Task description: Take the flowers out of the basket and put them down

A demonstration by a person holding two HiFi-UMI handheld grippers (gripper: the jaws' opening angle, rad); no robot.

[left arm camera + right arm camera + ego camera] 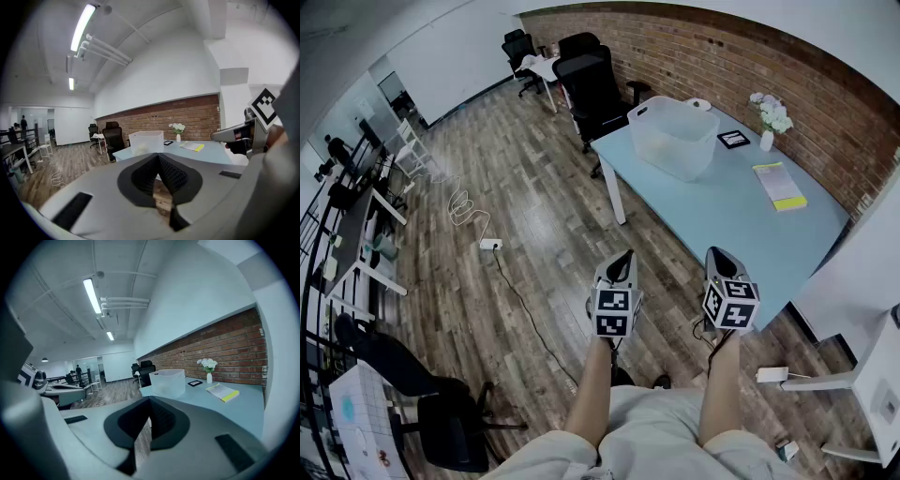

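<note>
A translucent white basket (673, 136) stands on the far left part of a light blue table (741, 225). White flowers (770, 112) sit upright in a small white vase by the brick wall, apart from the basket. The basket (146, 142) shows a faint pale shape low inside; I cannot tell what it is. My left gripper (625, 255) and right gripper (717, 253) are held side by side over the wooden floor, short of the table's near edge. Both point toward the table and a little downward. The left gripper (158, 158) and right gripper (150, 402) are both shut, with nothing between their pads.
A book with a yellow edge (779, 185) and a small black device (732, 139) lie on the table. Black office chairs (592, 89) stand at its far end. A power strip with cable (490, 244) lies on the floor to the left. A white desk (862, 380) is at the right.
</note>
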